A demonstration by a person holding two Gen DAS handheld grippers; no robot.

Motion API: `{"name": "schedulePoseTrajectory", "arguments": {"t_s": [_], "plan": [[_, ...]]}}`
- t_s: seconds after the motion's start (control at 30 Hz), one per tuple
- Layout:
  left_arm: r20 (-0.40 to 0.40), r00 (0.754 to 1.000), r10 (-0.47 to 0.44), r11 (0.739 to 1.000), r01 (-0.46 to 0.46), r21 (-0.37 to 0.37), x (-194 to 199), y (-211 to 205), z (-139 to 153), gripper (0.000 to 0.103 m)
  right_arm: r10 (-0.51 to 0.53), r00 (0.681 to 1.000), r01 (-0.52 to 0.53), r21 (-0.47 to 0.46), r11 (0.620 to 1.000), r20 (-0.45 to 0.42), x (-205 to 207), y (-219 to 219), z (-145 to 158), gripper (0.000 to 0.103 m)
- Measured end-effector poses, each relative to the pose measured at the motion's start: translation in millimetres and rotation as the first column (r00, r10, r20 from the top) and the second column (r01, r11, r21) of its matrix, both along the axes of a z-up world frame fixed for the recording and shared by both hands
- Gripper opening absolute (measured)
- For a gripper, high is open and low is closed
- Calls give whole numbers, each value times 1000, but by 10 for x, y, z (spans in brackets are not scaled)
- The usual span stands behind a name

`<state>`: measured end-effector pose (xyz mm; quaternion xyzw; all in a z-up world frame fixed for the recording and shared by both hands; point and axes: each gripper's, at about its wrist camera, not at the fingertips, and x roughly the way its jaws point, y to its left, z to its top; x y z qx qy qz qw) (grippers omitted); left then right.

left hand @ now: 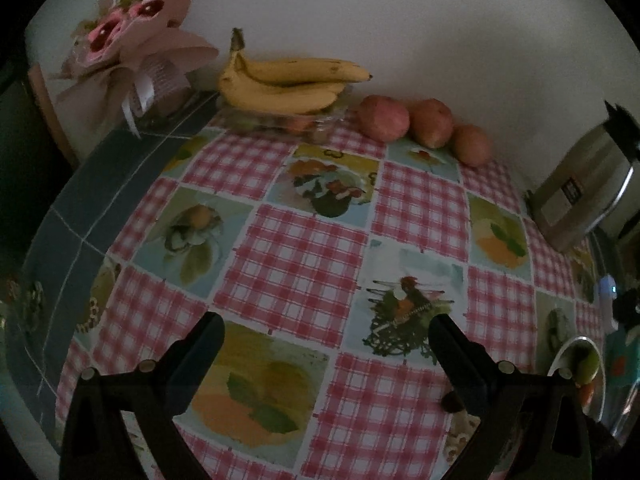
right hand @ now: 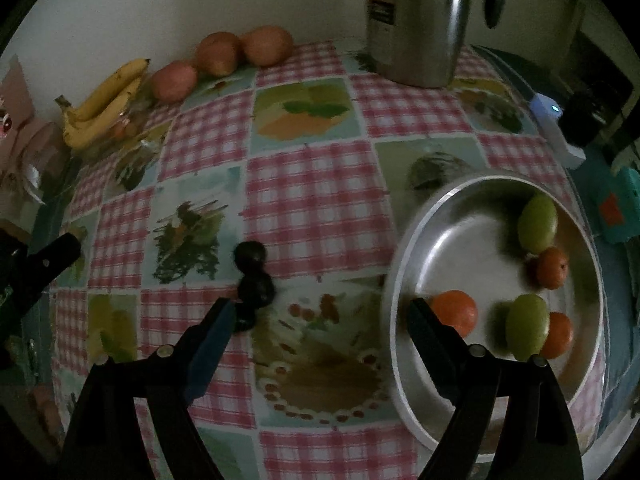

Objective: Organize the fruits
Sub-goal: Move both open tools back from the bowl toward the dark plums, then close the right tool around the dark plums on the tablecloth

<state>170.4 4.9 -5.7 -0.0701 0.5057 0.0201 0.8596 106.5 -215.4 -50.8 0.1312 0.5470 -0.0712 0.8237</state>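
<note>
No text, brand or number can be read. A dark label with pale lines of print is seen on the side of the steel kettle (right hand: 416,20), but its characters are too small and blurred to be made out; the same label is seen in the left wrist view on the kettle (left hand: 580,192), equally illegible. The cloth on the counter (right hand: 316,184) is printed with pictures only, and no lettering can be made out on it.
</note>
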Motion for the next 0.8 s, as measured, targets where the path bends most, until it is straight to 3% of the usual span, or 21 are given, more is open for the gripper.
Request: {"name": "schedulePoseTrajectory", "arguments": {"t_s": [0.17, 0.33, 0.57, 0.8], "plan": [[-2, 1000, 22, 999, -22, -31, 48, 67, -19, 103, 32, 999, -33, 34, 999, 26, 94, 99, 29, 87], [0, 999, 52, 992, -52, -114, 96, 109, -36, 103, 49, 998, -50, 47, 998, 33, 189, 128, 22, 87], [-55, 999, 1, 996, -6, -92, 176, -39, -212, 103, 52, 998, -53, 33, 998, 23, 307, 142, -54, 87], [-113, 994, 9, 997, -18, -72, 196, -94, -423, 103, 90, 996, -90, 46, 995, 6, 374, 186, -192, 87]]}}
